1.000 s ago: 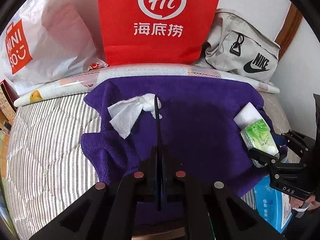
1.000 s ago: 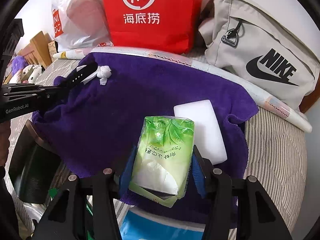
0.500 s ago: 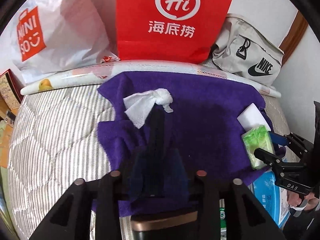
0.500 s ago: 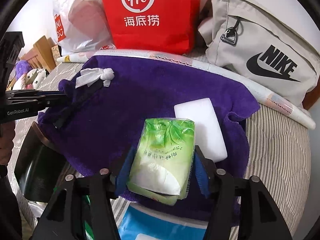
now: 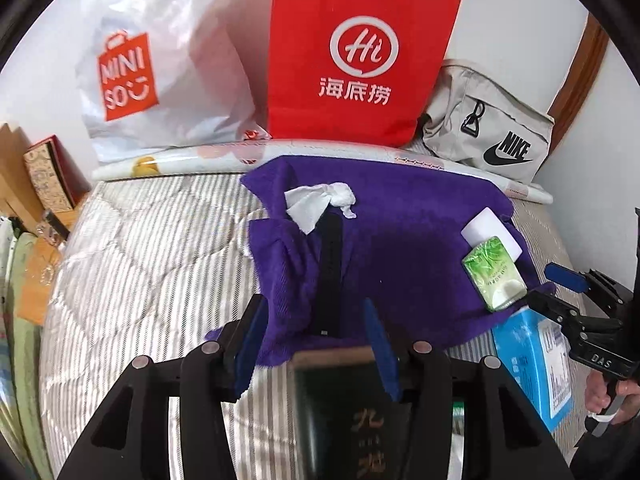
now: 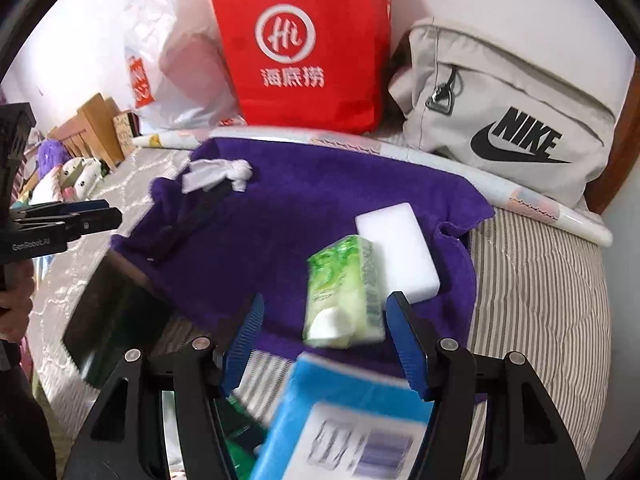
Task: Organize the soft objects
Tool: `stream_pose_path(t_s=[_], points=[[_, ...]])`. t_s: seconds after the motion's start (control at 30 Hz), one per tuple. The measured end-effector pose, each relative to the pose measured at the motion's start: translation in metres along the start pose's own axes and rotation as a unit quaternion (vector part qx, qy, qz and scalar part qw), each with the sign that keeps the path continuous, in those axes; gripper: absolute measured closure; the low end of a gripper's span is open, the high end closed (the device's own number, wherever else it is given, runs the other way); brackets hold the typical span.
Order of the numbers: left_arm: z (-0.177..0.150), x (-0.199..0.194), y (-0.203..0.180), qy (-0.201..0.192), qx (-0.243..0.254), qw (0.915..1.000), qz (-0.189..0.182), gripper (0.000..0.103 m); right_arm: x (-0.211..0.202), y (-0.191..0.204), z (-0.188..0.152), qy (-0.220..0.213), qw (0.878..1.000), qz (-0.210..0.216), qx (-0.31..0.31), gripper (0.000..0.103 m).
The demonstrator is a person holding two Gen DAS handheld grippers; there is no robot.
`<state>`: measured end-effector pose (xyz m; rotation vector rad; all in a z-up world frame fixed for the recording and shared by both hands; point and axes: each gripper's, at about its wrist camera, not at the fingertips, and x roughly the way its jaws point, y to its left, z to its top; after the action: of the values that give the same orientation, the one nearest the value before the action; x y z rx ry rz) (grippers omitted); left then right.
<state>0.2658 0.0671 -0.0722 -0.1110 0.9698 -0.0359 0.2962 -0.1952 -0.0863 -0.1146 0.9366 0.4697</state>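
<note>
So far, the soft things sit on the purple towel (image 5: pixel 420 216): crumpled tissue (image 5: pixel 320 202) and black strap (image 5: pixel 330 272) at its left, green tissue pack (image 6: pixel 344 292) touching the white sponge (image 6: pixel 400 248) at its right. My left claw (image 5: pixel 316 340) is opening, nothing between its pads; my right claw (image 6: pixel 324 340) stands apart, gripping nothing. Judging by this, little sorting remains.

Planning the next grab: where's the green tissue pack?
Both views: green tissue pack lies on the purple towel's right part, against the white sponge.
</note>
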Motion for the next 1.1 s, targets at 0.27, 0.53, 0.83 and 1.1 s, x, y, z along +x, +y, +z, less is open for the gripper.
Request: stream_pose_path(t_s=[0.27, 0.53, 0.83, 1.1], points=[[-0.031, -0.050, -0.011, -0.038, 0.006, 0.9992, 0.011, 0.055, -0.035, 0.020, -0.029, -0.016, 1.000, 0.015, 0.011, 0.040], [-0.078, -0.084, -0.024, -0.044, 0.007, 0.9990, -0.004, 0.055, -0.068, 0.045, -0.072, -0.024, 0.999, 0.034, 0.019, 0.040], [-0.136, -0.097, -0.038, -0.030, 0.008, 0.9991, -0.029, 0.049, -0.096, 0.061, -0.120, -0.034, 0.998, 0.047, 0.029, 0.040], [-0.170, -0.087, -0.024, -0.007, -0.020, 0.9994, -0.028, 0.048, -0.094, 0.080, -0.155, -0.016, 0.997, 0.073, 0.030, 0.039]])
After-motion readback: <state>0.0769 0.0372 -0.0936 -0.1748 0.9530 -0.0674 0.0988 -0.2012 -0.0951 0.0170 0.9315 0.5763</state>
